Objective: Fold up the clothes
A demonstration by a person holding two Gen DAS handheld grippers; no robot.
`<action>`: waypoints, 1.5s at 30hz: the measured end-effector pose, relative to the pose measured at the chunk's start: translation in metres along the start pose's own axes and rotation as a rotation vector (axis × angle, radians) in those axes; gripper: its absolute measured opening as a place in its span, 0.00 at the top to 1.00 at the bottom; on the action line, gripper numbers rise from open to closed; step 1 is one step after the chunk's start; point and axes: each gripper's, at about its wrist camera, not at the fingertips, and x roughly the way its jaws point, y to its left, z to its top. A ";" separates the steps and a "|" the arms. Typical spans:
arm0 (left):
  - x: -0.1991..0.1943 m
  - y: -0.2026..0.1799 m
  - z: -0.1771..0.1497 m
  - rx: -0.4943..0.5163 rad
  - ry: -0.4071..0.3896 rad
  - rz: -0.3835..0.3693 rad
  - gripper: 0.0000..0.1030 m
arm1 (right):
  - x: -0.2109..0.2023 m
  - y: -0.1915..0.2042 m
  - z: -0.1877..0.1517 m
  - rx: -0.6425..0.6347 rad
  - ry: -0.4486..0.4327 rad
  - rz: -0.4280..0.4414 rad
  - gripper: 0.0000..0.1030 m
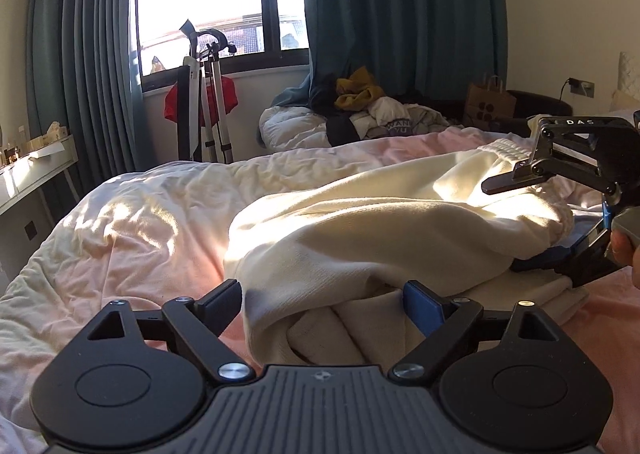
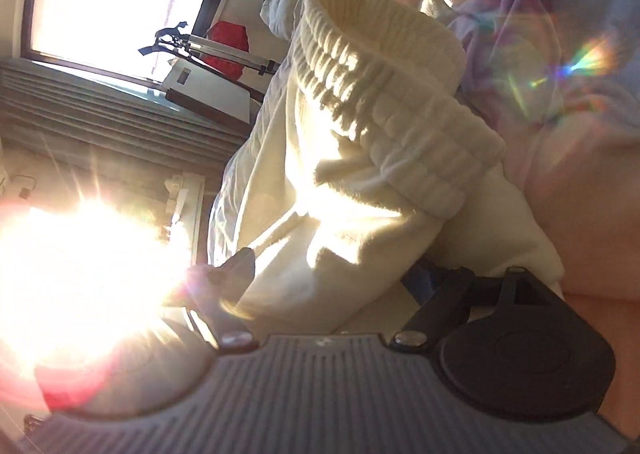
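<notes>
Cream sweatpants lie bunched and partly folded on the pink bed sheet. Their ribbed waistband points away in the right wrist view. My left gripper is open, its fingers standing either side of the near edge of the cloth. My right gripper comes in from the right, turned on its side, jaws wide apart around the thick fold of the sweatpants. It also shows in the right wrist view, where sun glare hides its left finger.
A pile of clothes and a white duvet lie beyond the bed under the window. A folded rack with a red cloth stands by the curtain. A desk is at the left. A paper bag is at the back right.
</notes>
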 end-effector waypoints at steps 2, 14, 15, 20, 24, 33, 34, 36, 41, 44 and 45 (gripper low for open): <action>0.003 0.000 -0.001 -0.008 0.003 0.020 0.11 | 0.006 0.002 0.002 -0.014 -0.022 0.002 0.34; 0.021 0.051 -0.017 -0.443 0.139 0.032 0.17 | -0.033 0.043 0.003 -0.199 -0.219 0.137 0.87; 0.020 0.058 -0.019 -0.507 0.142 0.014 0.18 | -0.038 0.044 0.000 -0.208 -0.233 0.133 0.87; 0.020 0.075 -0.022 -0.608 0.144 -0.035 0.20 | -0.050 0.028 -0.014 -0.169 -0.231 0.024 0.88; 0.023 0.077 -0.025 -0.626 0.179 -0.053 0.20 | -0.026 -0.005 -0.022 -0.097 -0.138 -0.116 0.88; 0.008 0.073 -0.018 -0.522 0.211 -0.100 0.20 | -0.036 -0.001 -0.035 -0.124 -0.102 -0.118 0.82; 0.003 0.074 -0.018 -0.533 0.217 -0.115 0.19 | -0.041 0.002 -0.036 -0.132 -0.104 -0.124 0.82; -0.010 0.079 -0.017 -0.556 0.201 -0.130 0.16 | -0.052 0.007 -0.038 -0.153 -0.117 -0.142 0.81; -0.048 0.093 0.004 -0.587 0.029 -0.239 0.01 | -0.071 0.014 -0.040 -0.190 -0.164 -0.177 0.77; -0.047 0.097 0.012 -0.622 -0.026 -0.284 0.00 | -0.075 0.013 -0.040 -0.189 -0.185 -0.178 0.69; -0.040 0.097 0.011 -0.638 -0.015 -0.295 0.00 | -0.076 0.013 -0.040 -0.189 -0.191 -0.178 0.65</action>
